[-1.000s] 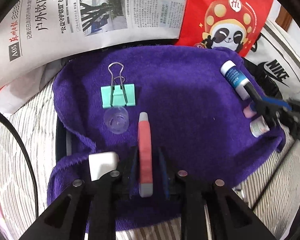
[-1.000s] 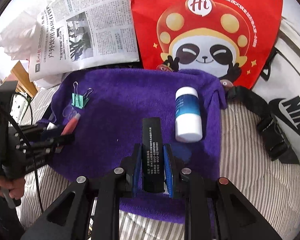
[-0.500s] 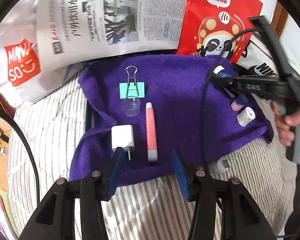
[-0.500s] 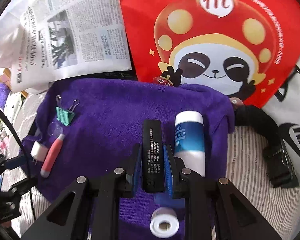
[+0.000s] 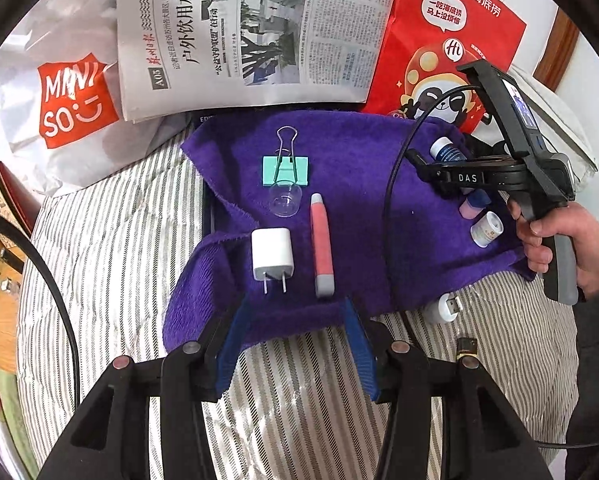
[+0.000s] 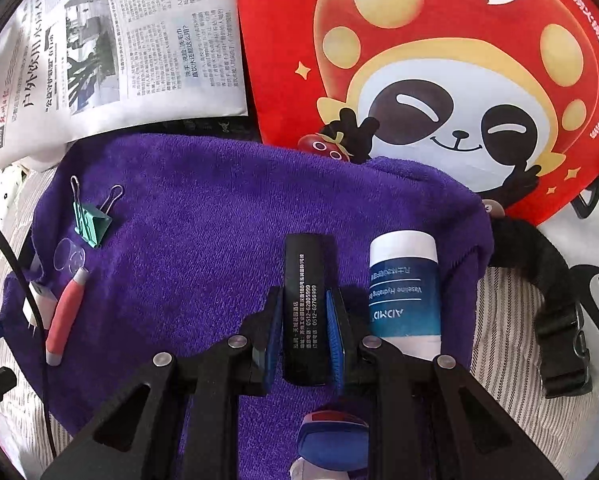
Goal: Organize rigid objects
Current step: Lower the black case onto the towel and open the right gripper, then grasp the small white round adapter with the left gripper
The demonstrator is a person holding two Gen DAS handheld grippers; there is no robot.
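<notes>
A purple towel (image 5: pixel 351 184) lies on the striped bed. On it are a green binder clip (image 5: pixel 285 170), a clear cap (image 5: pixel 285 202), a white charger plug (image 5: pixel 270 254) and a pink pen-like tool (image 5: pixel 321 244). My left gripper (image 5: pixel 295 344) is open and empty, just short of the towel's near edge. My right gripper (image 6: pixel 302 332) is shut on a black rectangular stick (image 6: pixel 302 308), above the towel beside a blue-and-white Vaseline tube (image 6: pixel 404 288). A small white bottle (image 5: pixel 486 229) lies at the towel's right.
A newspaper (image 5: pixel 251 36), a red panda bag (image 5: pixel 451 52) and a white Miniso bag (image 5: pixel 59 100) lie beyond the towel. A white USB item (image 5: pixel 445 307) and a small black item (image 5: pixel 468 347) lie on the striped sheet (image 5: pixel 111 264). A black strap (image 6: pixel 555 320) lies right.
My left gripper let go of the pink tool, opened and drew back off the towel. My right gripper carried the black stick forward over the towel, next to the blue tube.
</notes>
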